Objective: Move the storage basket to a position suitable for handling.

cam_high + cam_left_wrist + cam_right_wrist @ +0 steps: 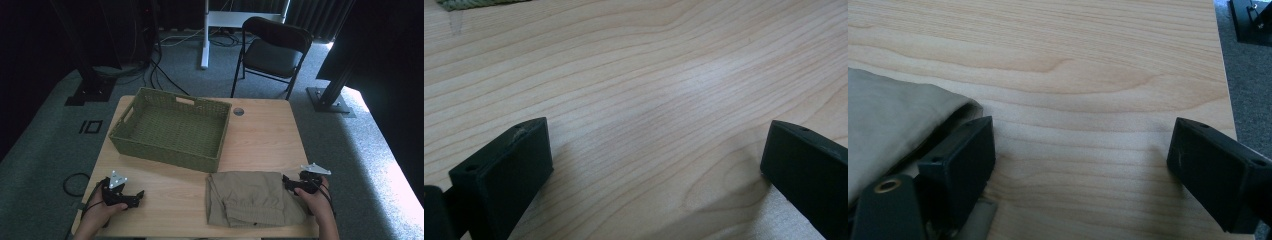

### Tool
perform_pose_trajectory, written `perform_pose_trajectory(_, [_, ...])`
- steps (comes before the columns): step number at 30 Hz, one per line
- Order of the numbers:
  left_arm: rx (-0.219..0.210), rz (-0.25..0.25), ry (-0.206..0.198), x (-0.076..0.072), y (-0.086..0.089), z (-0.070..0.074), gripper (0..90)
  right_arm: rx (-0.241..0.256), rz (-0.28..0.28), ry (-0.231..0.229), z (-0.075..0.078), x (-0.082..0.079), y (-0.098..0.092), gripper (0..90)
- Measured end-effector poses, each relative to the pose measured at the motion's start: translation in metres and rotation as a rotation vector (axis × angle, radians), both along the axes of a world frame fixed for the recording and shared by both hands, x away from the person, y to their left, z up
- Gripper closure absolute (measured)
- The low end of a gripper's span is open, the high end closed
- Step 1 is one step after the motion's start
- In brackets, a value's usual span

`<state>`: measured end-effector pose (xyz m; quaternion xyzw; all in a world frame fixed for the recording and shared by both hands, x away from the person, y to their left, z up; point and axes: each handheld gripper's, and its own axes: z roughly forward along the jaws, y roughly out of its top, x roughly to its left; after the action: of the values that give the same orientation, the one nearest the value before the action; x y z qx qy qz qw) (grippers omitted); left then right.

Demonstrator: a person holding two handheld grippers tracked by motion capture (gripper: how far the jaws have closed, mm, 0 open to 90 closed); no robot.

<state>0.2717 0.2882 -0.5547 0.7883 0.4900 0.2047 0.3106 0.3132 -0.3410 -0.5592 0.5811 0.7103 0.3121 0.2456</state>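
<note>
My right fingers are spread wide and grasp nothing. One of them rests against the edge of the folded khaki garment, with the cloth lapping just over its outer side; the other stands well apart over bare counter. From above, my right gripper sits at the garment's near right corner, touching it.

My left fingers are also released and wide, with nothing but wood grain between them. That gripper lies well off from the garment, and the green woven basket stands beyond both sets of fingers, farther back on the counter.

As I judge it, the step in hand is to take hold of the garment so that it can go into the basket. To do that well, I should slide my right fingers further in, so that the folded edge comes between them instead of lying outside one finger. One finger should go under all the layers and the other on top, and I should close firmly enough that no layer slips free. I should bring my left fingers across to the opposite edge before lifting, since a one-sided pull would likely let the fold sag open.
</note>
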Motion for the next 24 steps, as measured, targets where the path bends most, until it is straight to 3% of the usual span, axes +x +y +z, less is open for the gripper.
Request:
perform_pose_trajectory(9, [-0.007,-0.027,-0.014,0.001,0.006,0.001,1.1,0.001,-0.01,0.002,0.0,0.003,0.0,11.5])
perform_pose_trajectory(13, [-0.039,-0.028,-0.018,0.005,0.011,0.003,1.1,0.002,-0.017,0.003,0.001,0.006,0.0,11.5])
perform_pose_trajectory(24, [-0.048,-0.007,-0.018,0.016,0.023,0.006,1.2,0.015,-0.021,-0.058,0.021,0.015,0.004,11.5])
